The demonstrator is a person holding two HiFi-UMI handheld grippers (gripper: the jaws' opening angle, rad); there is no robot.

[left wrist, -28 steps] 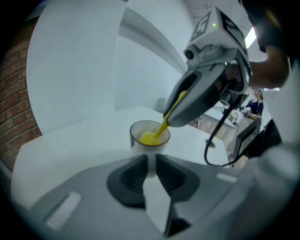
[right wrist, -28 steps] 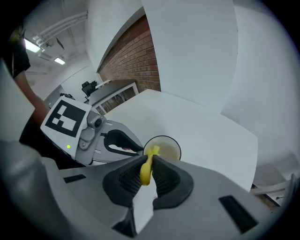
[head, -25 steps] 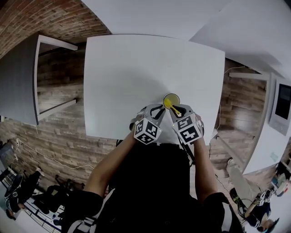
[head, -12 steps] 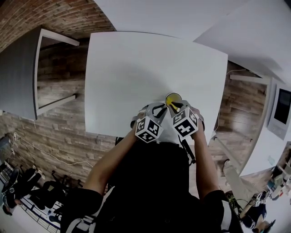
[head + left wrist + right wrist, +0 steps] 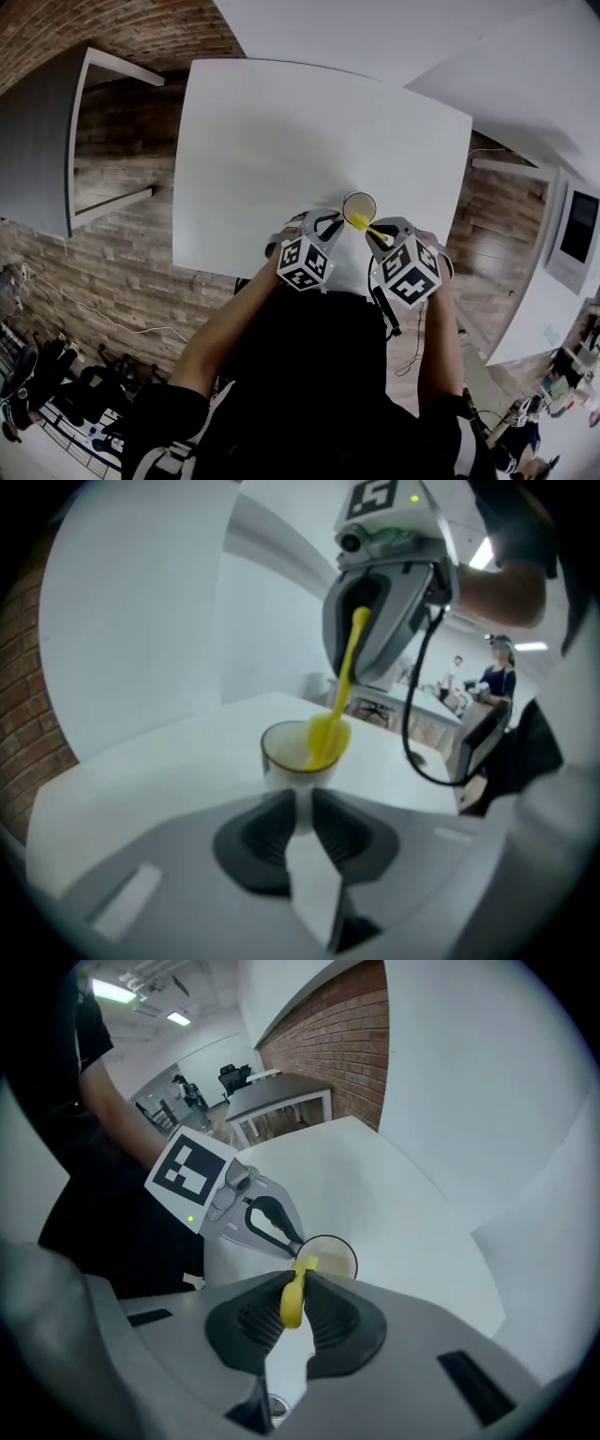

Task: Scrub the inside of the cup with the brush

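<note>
Steady the cup (image 5: 281, 763) with the left hand-held gripper (image 5: 302, 801) closed on it; with the right hand-held gripper (image 5: 293, 1283) pinching the brush (image 5: 330, 738), sweep firmly round the inner wall.

Shows left tongs (image 5: 302, 803) pinching the near side of a white, dark-rimmed cup (image 5: 286, 761) upright on the white tabletop (image 5: 169, 761). Shows a yellow brush (image 5: 328, 738) with its head at the cup's right rim and its handle rising into right tongs (image 5: 361, 621) clamped on it above.
</note>
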